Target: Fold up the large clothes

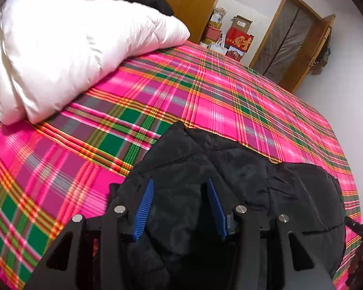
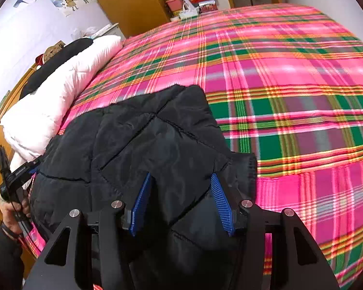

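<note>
1. Black quilted puffer jacket point(image 2: 142, 145): it lies bunched at the near edge of the bed, on the pink-and-green plaid bedspread point(image 2: 290, 77), and its padded bulk runs up between the fingers of both tools. From my right tool it spreads away and to the left, toward the pillow end; from my left tool it spreads to the right. I judge its long axis to lie across the near edge, from one tool to the other.
2. White satin duvet point(image 1: 60, 48): it is heaped at the head of the bed, well apart from the jacket in the left view, with a dark item on top.
3. Left hand-held gripper point(image 1: 180, 207): its blue ribbed pads pinch a thick fold of jacket.
4. Right hand-held gripper point(image 2: 181, 203): it is also clamped on jacket fabric, near a stitched hem. Neither hand is nearer; the coming fold, I think, carries this edge forward.
</note>
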### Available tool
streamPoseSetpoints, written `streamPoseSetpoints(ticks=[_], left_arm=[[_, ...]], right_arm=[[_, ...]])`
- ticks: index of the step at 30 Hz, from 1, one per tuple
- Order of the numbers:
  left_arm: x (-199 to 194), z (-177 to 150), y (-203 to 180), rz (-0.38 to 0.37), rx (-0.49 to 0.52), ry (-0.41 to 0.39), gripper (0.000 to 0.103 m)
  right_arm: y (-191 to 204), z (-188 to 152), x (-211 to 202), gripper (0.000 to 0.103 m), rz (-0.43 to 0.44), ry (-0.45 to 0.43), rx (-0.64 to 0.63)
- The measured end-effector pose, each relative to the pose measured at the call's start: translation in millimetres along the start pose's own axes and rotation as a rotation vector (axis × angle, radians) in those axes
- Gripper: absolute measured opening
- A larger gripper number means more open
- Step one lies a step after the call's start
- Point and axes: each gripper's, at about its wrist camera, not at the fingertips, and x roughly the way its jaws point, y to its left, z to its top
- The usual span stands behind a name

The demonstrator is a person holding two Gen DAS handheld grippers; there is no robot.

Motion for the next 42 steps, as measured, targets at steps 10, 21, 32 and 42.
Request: streamPoseSetpoints(ticks=[10,21,32,42], left_arm=[[-109,-46,-48,-0.005,0.046,-0.080,0.048],[-205,-106,-103,0.005,0.130,-0.101,0.052],[-260,-156,-123,0.003,0.121,-0.124,0.062],[-276,-193,-136,0.048,0.141,-0.104,0.064]], right_arm=[[28,-51,-76,0.064,-0.009,-0.055,-0.055],[56,-104,-146,0.067,0.011,-0.107,-0.099],[78,-149,-182,0.067,0.020,-0.115,-0.149],[92,-176,-200,0.067,-0.039,-0.134,-0.222]])
